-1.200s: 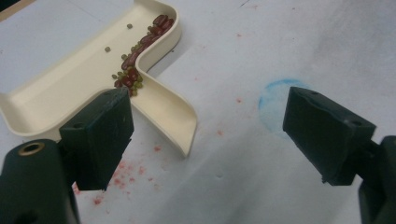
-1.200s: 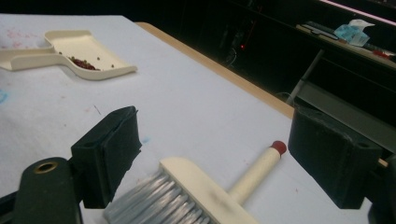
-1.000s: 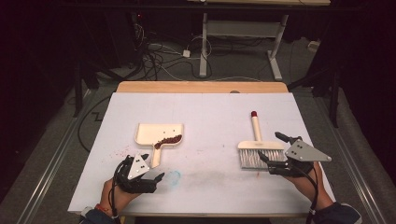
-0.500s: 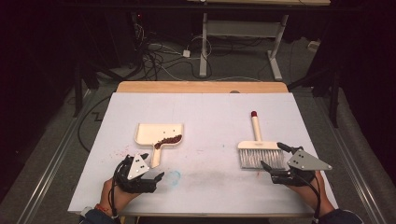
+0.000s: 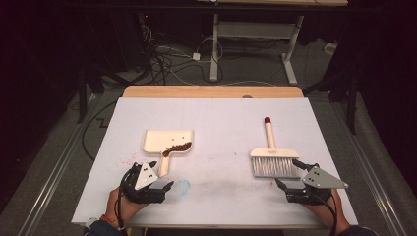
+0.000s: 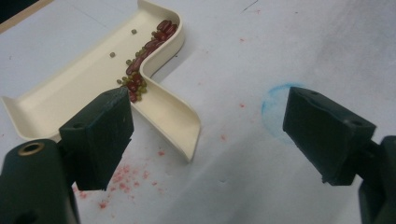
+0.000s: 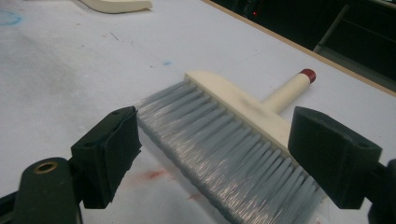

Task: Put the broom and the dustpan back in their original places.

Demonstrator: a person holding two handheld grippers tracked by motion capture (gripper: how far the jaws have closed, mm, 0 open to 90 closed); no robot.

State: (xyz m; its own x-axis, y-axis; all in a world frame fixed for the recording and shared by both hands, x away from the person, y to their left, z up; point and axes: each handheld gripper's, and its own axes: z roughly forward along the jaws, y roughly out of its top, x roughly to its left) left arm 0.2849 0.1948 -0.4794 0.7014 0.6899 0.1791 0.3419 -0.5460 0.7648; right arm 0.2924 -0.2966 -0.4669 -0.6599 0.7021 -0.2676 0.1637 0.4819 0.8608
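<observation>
The cream plastic dustpan (image 5: pixel 167 141) lies flat on the white table (image 5: pixel 221 118), with a line of red and green beans (image 5: pixel 177 147) along its right rim beside the handle. Just short of the dustpan's handle end, the left gripper (image 5: pixel 156 188) rests with its 2 jaws wide apart, holding nothing. Well to the right of the dustpan lies the cream hand brush with grey bristles (image 5: pixel 272 161), its red-tipped handle pointing away. The right gripper (image 5: pixel 287 173) sits just beside the bristles, jaws spread wide and empty.
</observation>
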